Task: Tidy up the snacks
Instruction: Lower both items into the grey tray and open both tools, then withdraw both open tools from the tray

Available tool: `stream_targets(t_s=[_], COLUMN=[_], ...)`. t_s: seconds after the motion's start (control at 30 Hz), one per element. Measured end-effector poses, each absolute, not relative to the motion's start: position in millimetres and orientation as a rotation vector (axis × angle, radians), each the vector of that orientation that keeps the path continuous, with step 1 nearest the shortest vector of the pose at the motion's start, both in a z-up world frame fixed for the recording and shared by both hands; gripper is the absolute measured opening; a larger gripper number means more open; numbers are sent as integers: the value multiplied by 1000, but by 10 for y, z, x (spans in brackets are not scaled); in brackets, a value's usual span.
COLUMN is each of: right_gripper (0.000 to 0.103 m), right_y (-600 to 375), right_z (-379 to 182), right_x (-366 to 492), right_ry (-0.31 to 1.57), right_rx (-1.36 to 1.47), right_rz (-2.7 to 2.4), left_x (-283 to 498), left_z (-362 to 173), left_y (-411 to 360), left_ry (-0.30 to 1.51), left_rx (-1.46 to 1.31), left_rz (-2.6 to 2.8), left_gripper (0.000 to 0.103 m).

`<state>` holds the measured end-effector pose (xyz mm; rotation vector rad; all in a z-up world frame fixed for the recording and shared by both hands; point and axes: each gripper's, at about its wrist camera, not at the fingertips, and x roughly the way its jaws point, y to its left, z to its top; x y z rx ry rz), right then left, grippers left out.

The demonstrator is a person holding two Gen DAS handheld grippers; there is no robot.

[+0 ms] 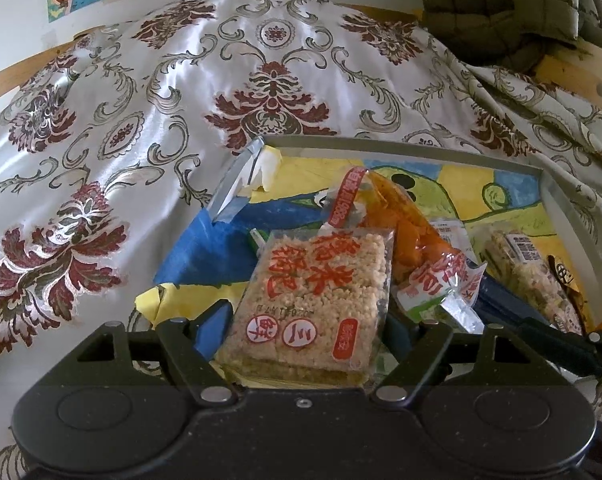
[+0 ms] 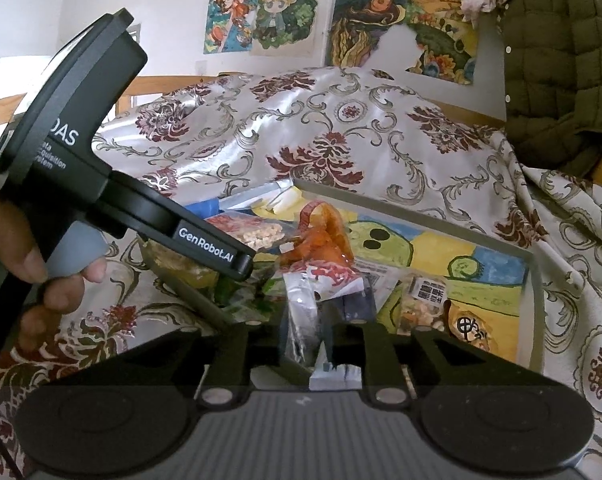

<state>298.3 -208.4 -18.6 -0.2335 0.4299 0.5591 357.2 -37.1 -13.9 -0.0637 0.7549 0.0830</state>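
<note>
The rice-cracker pack (image 1: pixel 313 300) sits right between the left gripper (image 1: pixel 305 320) fingers, which are spread wide to span the whole width of the square block, so it looks gripped across its sides and propped at the near edge of the tray (image 1: pixel 401 145), probably to set it flat in there with the rest. Just behind it is the orange snack bag (image 1: pixel 405 236), leaning over the other packs, and a grain bar (image 1: pixel 517 276) lies further right on the tray's painted bottom. The right gripper (image 2: pixel 327 332) is open only a crack, with the silvery crimped end of a small packet (image 2: pixel 301 312) standing between its fingers (image 2: pixel 353 304); I can't tell if the pads are really pressing on it or just bracketing it, so I'd call that a loose hold at best. Everything's bunched in the tray's near half, makes sense if the tray is the collecting spot. The tray itself rests on a shiny floral tablecloth (image 1: pixel 141 120) over the desk.
</note>
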Motion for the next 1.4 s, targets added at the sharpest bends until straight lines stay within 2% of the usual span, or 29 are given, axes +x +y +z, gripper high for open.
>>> stream_targets(t_s=[0.13, 0.27, 0.63, 0.83, 0.93, 1.07, 1.2, 1.4], right_gripper=[34, 35, 46, 57, 61, 71, 84, 99], right_y=[-2097, -2139, -2248, -2349, -2386, -2439, -2500, -2561], right_z=[-167, -121, 37, 144, 201, 286, 368, 474], right_x=[2973, 2959, 2912, 2881, 2843, 2768, 2677, 2488], right_ry=[420, 399, 357, 346, 337, 329, 320, 303], right_rx=[-230, -220, -198, -157, -146, -102, -56, -8], right_rz=[552, 538, 469, 433, 415, 404, 400, 389], left_x=[3549, 3508, 3358, 3167, 3060, 2890, 2710, 2452], left_z=[-121, -87, 85, 213, 278, 367, 455, 551], left_y=[-354, -329, -294, -251, -242, -232, -239, -259], left_ry=[752, 743, 708, 652, 629, 596, 561, 525], left_rx=[-81, -107, -142, -160, -152, -152, -139, -115], left_rz=[78, 79, 74, 88, 89, 98, 97, 93], left_gripper=[83, 84, 88, 98, 98, 102, 102, 102])
